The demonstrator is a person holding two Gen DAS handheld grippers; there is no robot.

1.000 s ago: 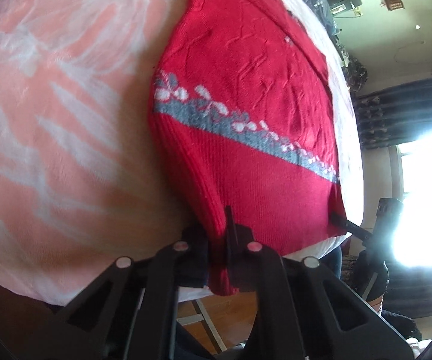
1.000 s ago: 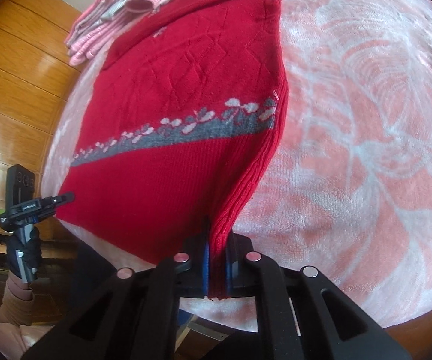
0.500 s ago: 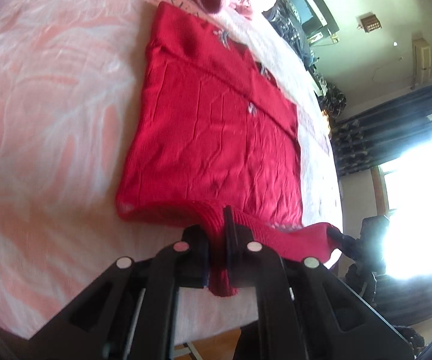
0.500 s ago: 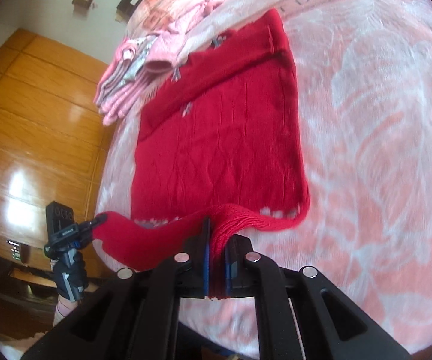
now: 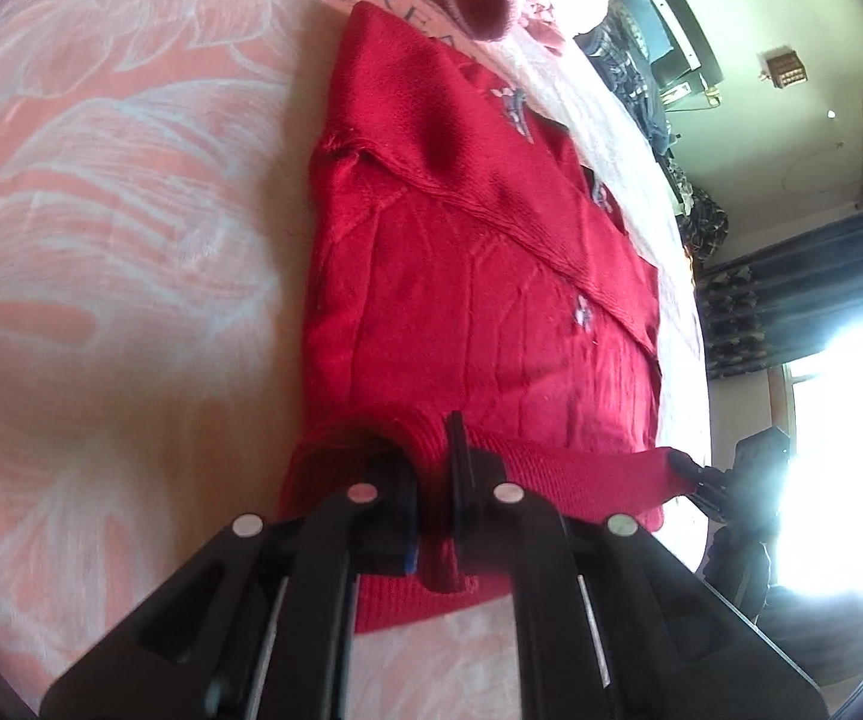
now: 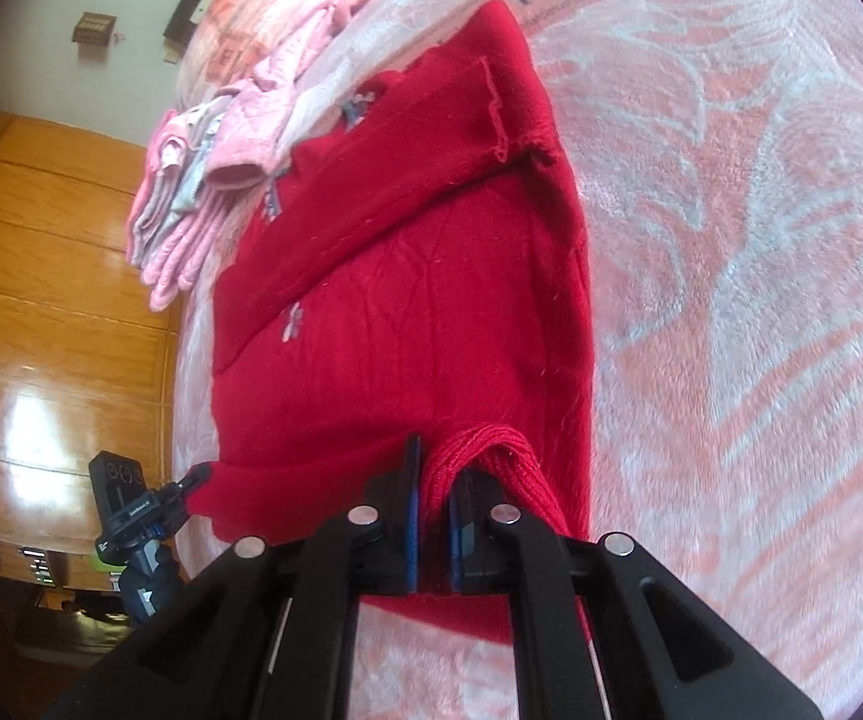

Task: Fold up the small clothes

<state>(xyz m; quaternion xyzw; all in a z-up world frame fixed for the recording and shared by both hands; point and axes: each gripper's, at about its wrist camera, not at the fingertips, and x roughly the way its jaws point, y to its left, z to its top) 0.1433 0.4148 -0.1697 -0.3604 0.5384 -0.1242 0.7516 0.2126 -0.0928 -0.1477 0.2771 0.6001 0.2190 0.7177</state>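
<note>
A small red knit sweater (image 5: 479, 276) lies on a pink and white patterned blanket (image 5: 119, 240), its sleeves folded across the top. My left gripper (image 5: 434, 480) is shut on one corner of the ribbed hem, and the hem is raised and carried over the sweater's body. In the right wrist view the same sweater (image 6: 407, 312) spreads ahead, and my right gripper (image 6: 434, 498) is shut on the other hem corner. The hem stretches between the two grippers in a taut red band. Each gripper's tip shows small in the other's view at the band's far end.
A pile of pink clothes (image 6: 221, 138) lies beyond the sweater at the blanket's far side, a pink cuff (image 5: 479, 0) closest to it. Wooden panelling (image 6: 41, 300) is left of the bed, dark curtains and a bright window (image 5: 821, 390) on the other side.
Both grippers have carried the hem up off the blanket and forward over the sweater's body. The grey patterned band has been turned under and is out of sight. The collar end looks closer.
</note>
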